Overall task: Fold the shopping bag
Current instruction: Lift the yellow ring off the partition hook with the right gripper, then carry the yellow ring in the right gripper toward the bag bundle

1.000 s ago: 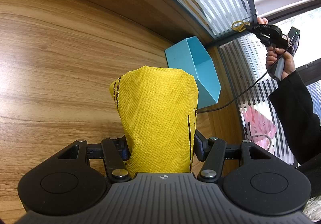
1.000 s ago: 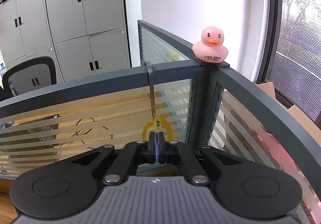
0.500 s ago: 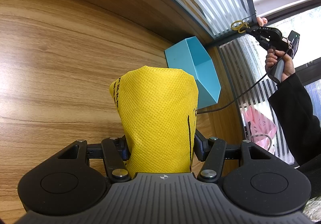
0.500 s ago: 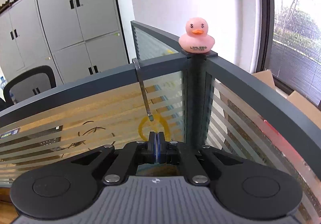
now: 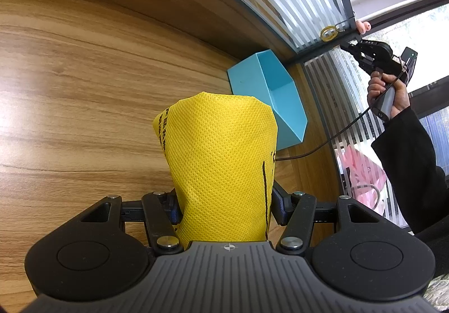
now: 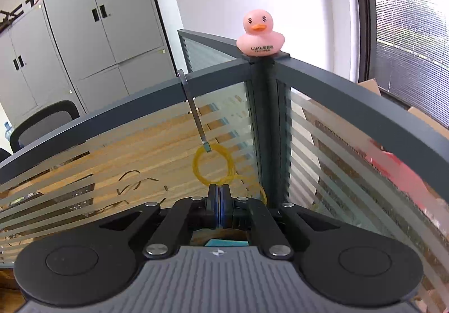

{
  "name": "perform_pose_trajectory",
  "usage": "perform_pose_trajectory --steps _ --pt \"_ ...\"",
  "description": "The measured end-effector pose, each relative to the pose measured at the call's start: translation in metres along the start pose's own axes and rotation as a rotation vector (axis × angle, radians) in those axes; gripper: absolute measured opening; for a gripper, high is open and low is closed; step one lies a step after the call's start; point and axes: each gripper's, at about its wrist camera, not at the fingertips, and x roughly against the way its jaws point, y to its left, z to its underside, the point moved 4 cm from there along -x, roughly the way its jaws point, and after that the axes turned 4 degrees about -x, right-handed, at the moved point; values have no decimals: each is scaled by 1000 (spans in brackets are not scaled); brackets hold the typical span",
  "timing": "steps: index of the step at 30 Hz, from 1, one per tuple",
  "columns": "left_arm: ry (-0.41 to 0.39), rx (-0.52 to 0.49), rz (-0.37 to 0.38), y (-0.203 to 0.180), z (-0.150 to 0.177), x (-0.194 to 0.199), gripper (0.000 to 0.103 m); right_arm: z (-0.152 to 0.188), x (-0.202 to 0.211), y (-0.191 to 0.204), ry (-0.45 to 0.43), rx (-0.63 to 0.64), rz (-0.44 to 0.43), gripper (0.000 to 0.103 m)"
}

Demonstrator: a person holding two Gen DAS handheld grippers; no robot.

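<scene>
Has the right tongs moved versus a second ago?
Yes. In the left wrist view the right tongs have shifted down and right, off the yellow rubber-band loop on the partition hook, which stays put.

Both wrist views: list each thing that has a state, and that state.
yellow shopping bag: rolled into a bundle, clamped upright in the left gripper
right gripper: shut on a rubber band
rubber bands: hanging from the hook
blue bin: open, nothing visible inside
pink duck: upright on the partition
</scene>
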Motion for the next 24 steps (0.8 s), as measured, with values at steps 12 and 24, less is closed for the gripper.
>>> perform_pose_trajectory --steps 12,24 --pt "-26 -21 3 -6 2 7 59 24 42 -1 15 -60 -224 1" --pt "-74 -63 0 -21 11 27 59 93 99 2 114 -333 -726 1"
